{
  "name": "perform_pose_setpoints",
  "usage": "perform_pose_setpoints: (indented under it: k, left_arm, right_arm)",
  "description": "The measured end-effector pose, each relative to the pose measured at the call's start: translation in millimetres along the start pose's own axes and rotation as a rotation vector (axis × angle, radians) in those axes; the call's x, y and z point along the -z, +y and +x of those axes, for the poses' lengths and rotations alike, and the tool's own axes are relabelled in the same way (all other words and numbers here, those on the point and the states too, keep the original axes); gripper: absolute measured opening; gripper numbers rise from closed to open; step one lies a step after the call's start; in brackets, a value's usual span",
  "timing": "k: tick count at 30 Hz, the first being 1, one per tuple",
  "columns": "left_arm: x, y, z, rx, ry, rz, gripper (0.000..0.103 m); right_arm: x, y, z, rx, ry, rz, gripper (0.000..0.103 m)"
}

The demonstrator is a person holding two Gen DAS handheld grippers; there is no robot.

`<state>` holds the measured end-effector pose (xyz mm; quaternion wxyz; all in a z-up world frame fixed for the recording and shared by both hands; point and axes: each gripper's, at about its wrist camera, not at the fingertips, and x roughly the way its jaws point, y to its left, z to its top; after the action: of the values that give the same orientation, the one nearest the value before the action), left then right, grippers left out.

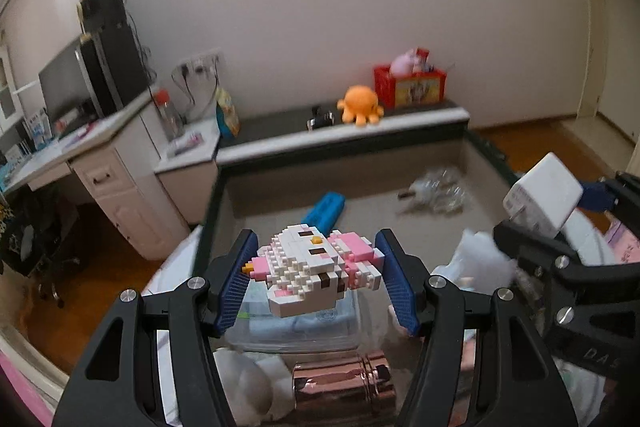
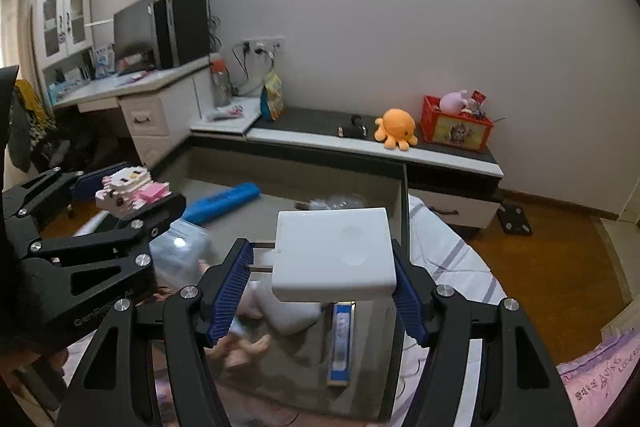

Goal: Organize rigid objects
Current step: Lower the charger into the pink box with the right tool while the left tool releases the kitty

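Note:
My left gripper (image 1: 316, 277) is shut on a white and pink block-built cat figure (image 1: 312, 271) and holds it in the air above a tan-lined tray (image 1: 280, 195). The figure also shows in the right wrist view (image 2: 128, 193). My right gripper (image 2: 326, 277) is shut on a white square charger block (image 2: 334, 255), also held in the air; the charger shows at the right of the left wrist view (image 1: 542, 199). A blue case (image 1: 323, 209) and a crumpled clear plastic wrapper (image 1: 438, 191) lie in the tray.
Below the left gripper are a clear plastic box (image 1: 296, 327), a rose-gold metal cylinder (image 1: 344, 383) and white soft items (image 1: 480, 259). A blue-edged flat pack (image 2: 340, 343) lies under the right gripper. An orange octopus plush (image 2: 394, 129) and red crate (image 2: 456, 127) sit on the far ledge.

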<state>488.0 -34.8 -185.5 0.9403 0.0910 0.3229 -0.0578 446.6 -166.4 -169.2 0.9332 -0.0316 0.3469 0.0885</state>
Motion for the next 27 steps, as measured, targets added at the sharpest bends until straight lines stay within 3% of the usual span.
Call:
perform_pose_setpoints:
  k: [5, 10, 12, 18, 22, 24, 27]
  left_arm:
    - [4, -1, 20, 0.006, 0.064, 0.0, 0.066]
    - [5, 4, 7, 0.009, 0.051, -0.01, 0.083]
    - [3, 9, -2, 0.004, 0.047, -0.022, 0.085]
    - [7, 27, -75, -0.024, -0.08, -0.082, 0.102]
    - [22, 33, -144, -0.036, -0.208, -0.125, 0.103]
    - [31, 34, -170, -0.036, -0.253, -0.142, 0.103]
    - [50, 30, -215, -0.052, -0.324, -0.151, 0.103]
  right_arm:
    - [4, -5, 12, -0.005, 0.023, 0.01, 0.068]
    - [0, -10, 7, -0.019, 0.009, 0.028, 0.071]
    - [-4, -10, -5, -0.014, -0.015, 0.035, 0.078]
    - [-6, 0, -72, 0.007, -0.131, 0.025, 0.082]
    - [4, 12, -126, 0.022, -0.228, 0.015, 0.088]
    - [14, 18, -154, 0.028, -0.281, 0.018, 0.103]
    - [31, 28, -192, 0.014, -0.345, 0.022, 0.103]
